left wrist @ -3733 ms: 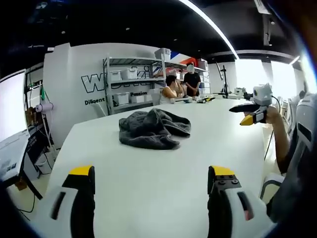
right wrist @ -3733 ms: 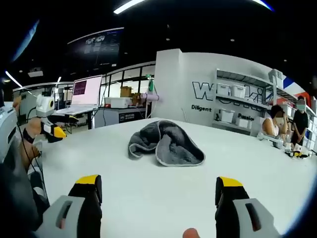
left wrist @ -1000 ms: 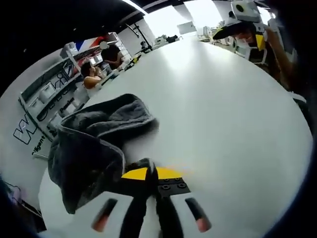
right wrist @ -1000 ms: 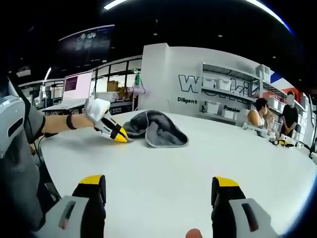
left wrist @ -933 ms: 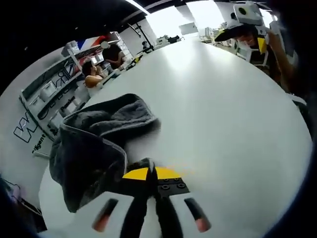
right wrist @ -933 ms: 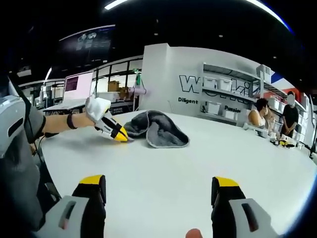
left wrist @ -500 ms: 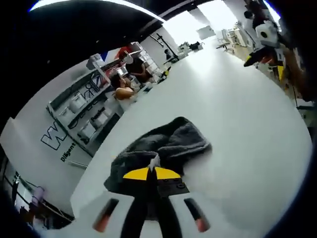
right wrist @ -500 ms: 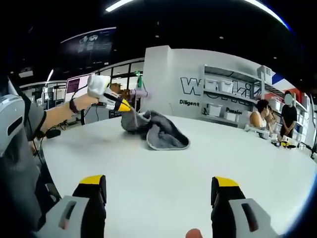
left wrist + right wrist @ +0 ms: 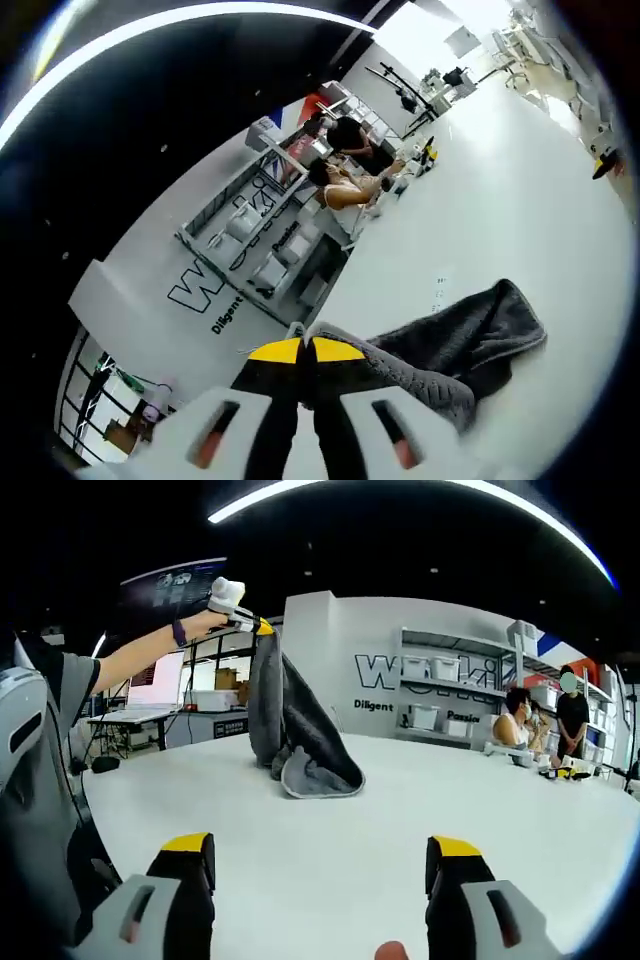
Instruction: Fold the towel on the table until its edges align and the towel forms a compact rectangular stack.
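Grey towel [image 9: 290, 725]: I've lifted it by one edge, left gripper [image 9: 306, 349] clamped on it, lower end trailing on the white table [image 9: 400, 830]. Right gripper [image 9: 312, 858] spread, empty. Unfolding begun.

**Grey towel lifted by one corner, lower end on the table**

Dark grey towel [image 9: 290, 725], thick and plush, with a paler stitched hem along the edge. Hanging in a long draped fold from one pinched corner high up at the left gripper [image 9: 262, 627], whose yellow-tipped jaws are closed on the cloth. Lower end still resting on the white table [image 9: 480, 800], bunched into a rounded heap with the hem curling along its near edge. Not flat, not folded; creased and twisted along its length. In the left gripper view, towel [image 9: 460, 345] trailing from the closed jaws [image 9: 305, 350] down and to the right across the tabletop [image 9: 520, 190], far end spread wide and rumpled.
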Available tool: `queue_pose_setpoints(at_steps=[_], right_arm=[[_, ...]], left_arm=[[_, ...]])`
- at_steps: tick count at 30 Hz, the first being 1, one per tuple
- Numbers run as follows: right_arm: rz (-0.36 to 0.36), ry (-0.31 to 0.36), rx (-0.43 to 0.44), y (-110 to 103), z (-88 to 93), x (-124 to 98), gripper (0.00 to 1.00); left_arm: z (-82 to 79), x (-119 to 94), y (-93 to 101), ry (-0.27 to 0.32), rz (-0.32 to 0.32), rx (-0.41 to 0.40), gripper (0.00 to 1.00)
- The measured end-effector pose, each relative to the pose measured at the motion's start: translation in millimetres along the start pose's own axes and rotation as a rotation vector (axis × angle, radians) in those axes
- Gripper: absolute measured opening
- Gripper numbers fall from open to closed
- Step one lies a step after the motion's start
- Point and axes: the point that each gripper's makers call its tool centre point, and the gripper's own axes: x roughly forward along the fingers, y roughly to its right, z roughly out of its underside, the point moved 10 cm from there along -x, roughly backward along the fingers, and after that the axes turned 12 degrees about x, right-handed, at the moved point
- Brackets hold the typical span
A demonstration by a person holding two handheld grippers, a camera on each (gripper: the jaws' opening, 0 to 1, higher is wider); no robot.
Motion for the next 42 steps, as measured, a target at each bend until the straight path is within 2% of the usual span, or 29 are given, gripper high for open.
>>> queue_pose_setpoints(at_steps=[3,8,16,20,24,27,30,33,34,35,36,37,39,42], right_arm=[[0.006,0.016,0.007,5,-1.3,-4,0.91],[0.007,0.026,0.015,7,-1.5,-5,0.9],[-0.01,0.031,0.013,4,-1.0,-7,0.9],[-0.01,0.034,0.014,2,-1.1,-7,0.9],[-0.011,0.025,0.014,-1,-0.5,-5,0.9],[-0.015,0.014,0.011,-3,0.4,-2,0.9],[-0.034,-0.007,0.011,-8,2.9,3,0.9],[-0.06,-0.03,0.012,-13,6.5,8,0.9],[-0.069,-0.043,0.008,-15,7.8,11,0.89],[-0.08,-0.061,0.002,-17,9.5,13,0.89],[-0.094,-0.081,-0.005,-20,11.0,16,0.89],[-0.107,-0.097,-0.013,-22,12.2,18,0.89],[-0.133,-0.118,-0.027,-27,13.4,22,0.89],[-0.159,-0.13,-0.034,-32,13.1,28,0.88]], left_arm=[[-16.8,-10,-21.7,0.005,-0.066,0.034,0.03],[-32.2,-21,-39.0,0.004,-0.105,0.052,0.03],[-28.4,-29,-37.3,-0.023,-0.112,0.066,0.03],[-17.7,-34,-28.8,-0.035,-0.097,0.071,0.03],[5.4,-34,-21.4,-0.069,-0.071,0.049,0.03],[31.4,-33,-3.9,-0.098,-0.029,0.01,0.03],[67.8,-29,29.4,-0.157,0.034,-0.018,0.03],[115.4,-23,80.6,-0.213,0.137,-0.097,0.03],[124.9,-22,91.3,-0.219,0.154,-0.118,0.04],[143.5,-21,113.4,-0.242,0.191,-0.152,0.04],[152.6,-21,124.5,-0.257,0.211,-0.165,0.04],[169.8,-20,146.1,-0.288,0.249,-0.188,0.04],[191.7,-19,173.9,-0.326,0.304,-0.23,0.04],[209.4,-19,194.0,-0.339,0.334,-0.283,0.04]])
